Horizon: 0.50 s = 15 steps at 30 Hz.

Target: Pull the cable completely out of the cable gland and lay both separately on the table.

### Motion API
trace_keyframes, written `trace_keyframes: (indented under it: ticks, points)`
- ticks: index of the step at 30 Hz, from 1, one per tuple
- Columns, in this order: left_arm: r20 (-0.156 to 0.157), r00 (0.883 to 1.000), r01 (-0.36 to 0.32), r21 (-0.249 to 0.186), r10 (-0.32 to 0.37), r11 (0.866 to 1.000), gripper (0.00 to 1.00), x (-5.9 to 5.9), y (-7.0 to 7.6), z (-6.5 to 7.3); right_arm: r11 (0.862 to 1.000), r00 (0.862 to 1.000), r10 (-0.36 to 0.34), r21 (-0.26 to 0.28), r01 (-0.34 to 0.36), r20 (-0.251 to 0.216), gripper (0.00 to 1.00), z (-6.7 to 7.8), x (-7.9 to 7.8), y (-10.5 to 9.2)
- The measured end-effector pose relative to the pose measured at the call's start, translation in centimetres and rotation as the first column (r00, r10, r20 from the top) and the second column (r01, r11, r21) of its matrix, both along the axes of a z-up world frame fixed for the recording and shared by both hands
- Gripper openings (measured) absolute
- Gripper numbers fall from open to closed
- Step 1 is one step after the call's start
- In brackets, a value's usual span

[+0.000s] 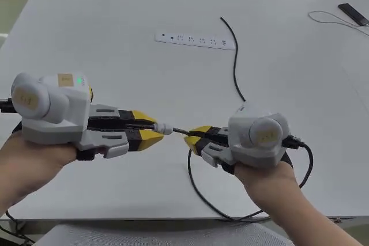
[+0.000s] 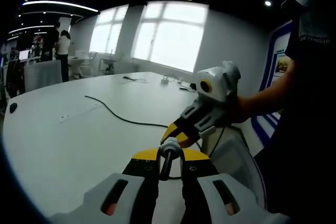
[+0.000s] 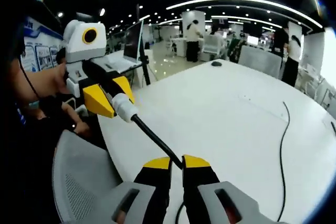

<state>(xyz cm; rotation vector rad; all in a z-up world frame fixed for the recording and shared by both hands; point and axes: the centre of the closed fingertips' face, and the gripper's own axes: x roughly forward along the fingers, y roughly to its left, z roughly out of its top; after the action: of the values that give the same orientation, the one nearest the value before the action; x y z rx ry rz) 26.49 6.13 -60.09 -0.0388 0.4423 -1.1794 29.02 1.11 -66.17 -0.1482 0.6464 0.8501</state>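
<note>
Left gripper: jaws closed nearly together, clamped on the white cable gland, whose nose projects past the yellow tips.
Right gripper: jaws closed tight on the black cable, just short of the cable gland; the cable runs into the cable gland.
Left hand and right hand: each grips from behind. The grippers are level, tip to tip, near but apart, above the near edge of the table.
Cable slack hangs below the right gripper, curving past that edge.
Count: two grippers, one cable gland, one cable.
Far side of the table: one white power strip, with one black lead running from it.
</note>
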Motion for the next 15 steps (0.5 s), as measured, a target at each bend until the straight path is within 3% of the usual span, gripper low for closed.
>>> trace_keyframes:
  ticks: [3,5,9,12,15]
  points:
    - [-0.002,1.000,-0.003,-0.006,0.003,1.000,0.15,0.0,0.0,0.1,0.999,0.998,-0.054,0.007,0.054,-0.036,0.02,-0.5,0.3,-0.8]
    - [0.000,1.000,-0.005,-0.008,0.005,1.000,0.15,0.0,0.0,0.2,0.992,0.990,-0.113,0.041,0.117,-0.089,0.02,-0.8,0.6,-1.3]
    - [0.000,1.000,-0.004,-0.010,0.004,1.000,0.15,0.1,-0.2,0.3,0.985,0.979,-0.162,0.042,0.168,-0.123,0.03,-1.3,1.1,-2.3]
    - [0.001,1.000,0.000,-0.009,0.000,1.000,0.15,0.1,-0.4,0.3,0.983,0.978,-0.169,0.055,0.177,-0.125,0.03,-1.2,1.1,-2.3]
    - [0.000,1.000,0.001,-0.012,-0.001,1.000,0.15,0.2,-0.4,0.3,0.987,0.985,-0.152,0.033,0.155,-0.086,0.03,-1.0,1.1,-2.3]
